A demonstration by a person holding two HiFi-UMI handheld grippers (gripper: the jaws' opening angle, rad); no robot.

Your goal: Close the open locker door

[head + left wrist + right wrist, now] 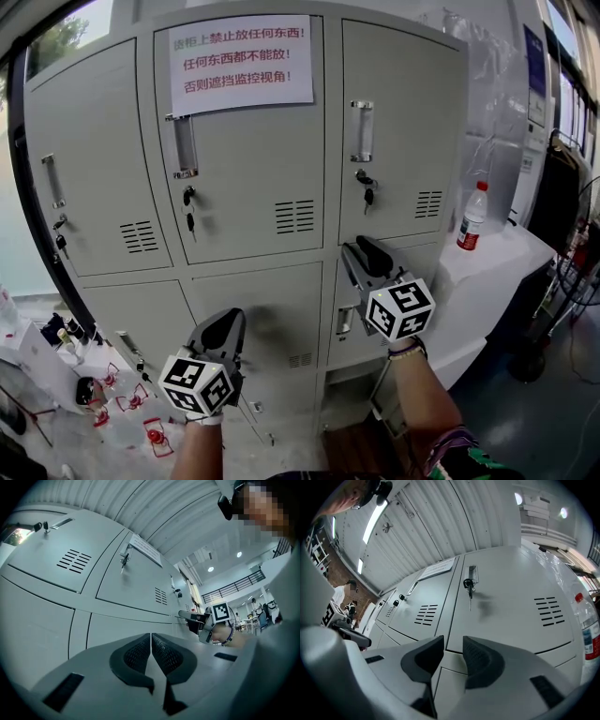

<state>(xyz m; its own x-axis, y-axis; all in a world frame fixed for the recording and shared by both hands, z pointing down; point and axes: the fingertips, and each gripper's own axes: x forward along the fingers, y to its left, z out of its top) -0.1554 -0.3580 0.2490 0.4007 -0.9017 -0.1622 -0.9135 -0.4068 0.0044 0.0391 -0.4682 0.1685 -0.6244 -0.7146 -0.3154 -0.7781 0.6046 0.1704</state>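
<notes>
Nearest, my left gripper is held low before the lower middle locker, its jaws pressed together on nothing. My right gripper, higher, has its jaws narrowly apart and empty. Its tips are near the top edge of the lower right locker door, whose handle lies beside the gripper; whether that door sits flush I cannot tell. Beyond: upper doors with hanging keys, a paper notice on the middle one, and a water bottle on the white counter at right.
</notes>
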